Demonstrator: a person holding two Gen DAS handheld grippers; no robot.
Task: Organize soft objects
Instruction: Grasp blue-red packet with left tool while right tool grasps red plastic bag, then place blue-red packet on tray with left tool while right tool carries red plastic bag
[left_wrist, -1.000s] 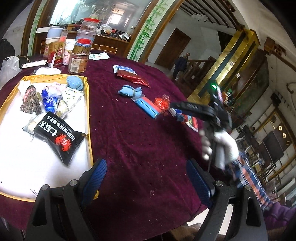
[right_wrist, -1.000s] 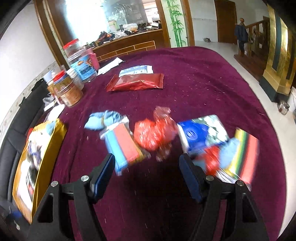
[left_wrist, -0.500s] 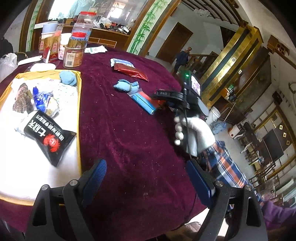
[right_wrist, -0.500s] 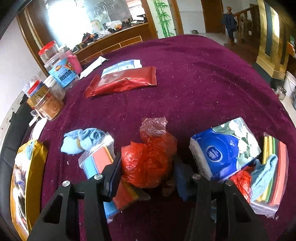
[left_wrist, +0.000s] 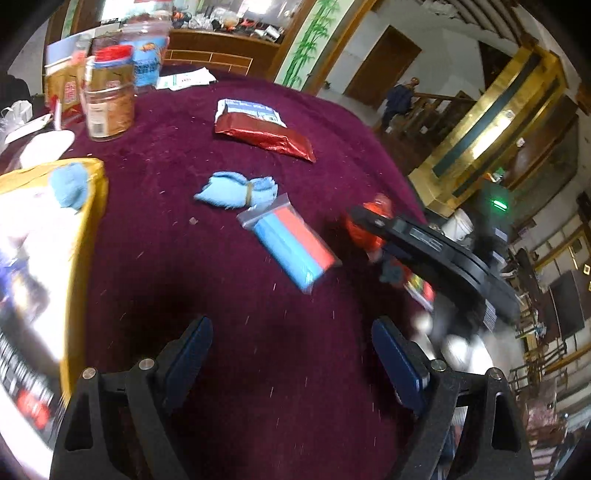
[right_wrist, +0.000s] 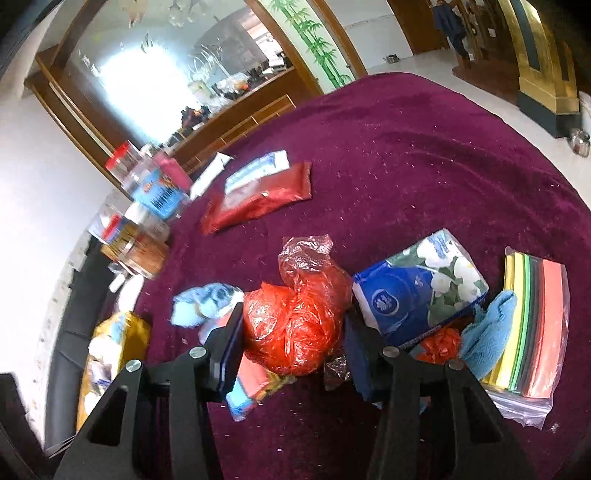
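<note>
I am holding the right gripper (right_wrist: 291, 343) low over the maroon bench (right_wrist: 424, 166), and its jaws are pressing on both sides of the red plastic bag (right_wrist: 295, 325), narrowed to about a quarter of their travel. The bag is sitting at the centre of the right wrist view, its crinkled neck pointing toward 12 o'clock. At 3 o'clock from it, just beside the right jaw, a blue tissue pack (right_wrist: 417, 291) is lying, and past that a clear bag of coloured sheets (right_wrist: 532, 321) with a light blue cloth (right_wrist: 487, 332) resting on its near edge. At 9 o'clock a rolled blue cloth (right_wrist: 207, 302) is lying on the bench. A dark red packet (right_wrist: 258, 201) is lying at 11 o'clock, with jars (right_wrist: 136, 251) farther out at 10 o'clock.

I am keeping the left gripper (left_wrist: 291, 363) wide open, with nothing between its jaws, only bare bench below. In its view the rolled blue cloth (left_wrist: 236, 190) is sitting at 12 o'clock, touching a clear bag of blue and red sheets (left_wrist: 291, 240). The gold-rimmed tray (left_wrist: 94, 206) is lying at 9 o'clock, a blue cloth ball (left_wrist: 70, 186) in its far corner. The right gripper (left_wrist: 369, 221) is showing at 2 o'clock, blurred.
</note>
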